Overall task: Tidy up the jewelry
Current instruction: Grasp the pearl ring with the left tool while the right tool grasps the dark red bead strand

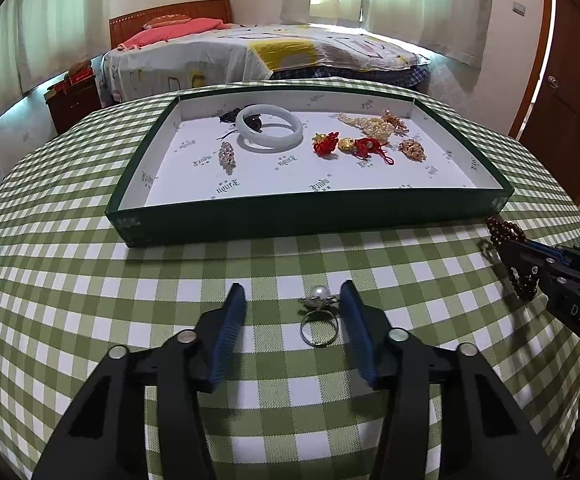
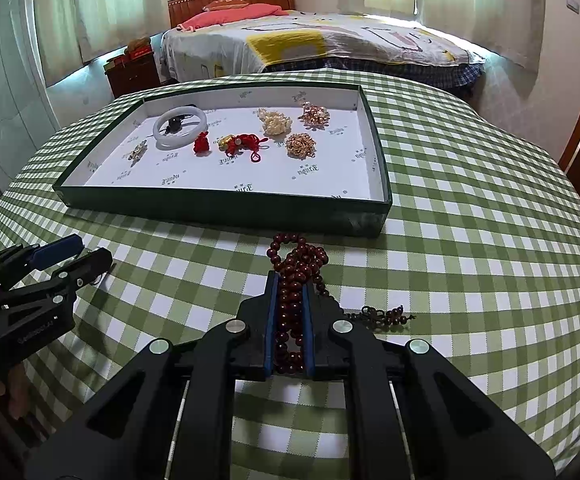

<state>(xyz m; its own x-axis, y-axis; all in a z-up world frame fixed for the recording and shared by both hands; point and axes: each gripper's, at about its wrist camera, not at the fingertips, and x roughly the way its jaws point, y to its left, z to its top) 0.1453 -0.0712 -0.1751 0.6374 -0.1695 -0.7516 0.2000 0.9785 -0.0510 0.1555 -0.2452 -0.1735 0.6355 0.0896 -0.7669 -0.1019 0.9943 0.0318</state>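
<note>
Left gripper [image 1: 294, 300], lower centre of its own view: jaws apart, nothing clamped. Pearl ring [image 1: 318, 318] lies on the checked tablecloth [image 1: 89, 280] between the fingers, hard against the right-hand pad; can't tell if it's touching. Band toward me, pearl pointing at the tray [image 1: 314, 216], so its long axis runs along my fingers. My guess is the jaws need to shift slightly right to centre it before closing. My left is clearly nearer the ring. Right gripper [image 2: 290, 280], lower centre of its view: clamped on the dark red bead string [image 2: 296, 264], loops spilling ahead toward the tray's near wall, tail trailing right on the cloth. Tray straight ahead of both. Writing: "DAS" on the right gripper's body; tray liner print unreadable.
</note>
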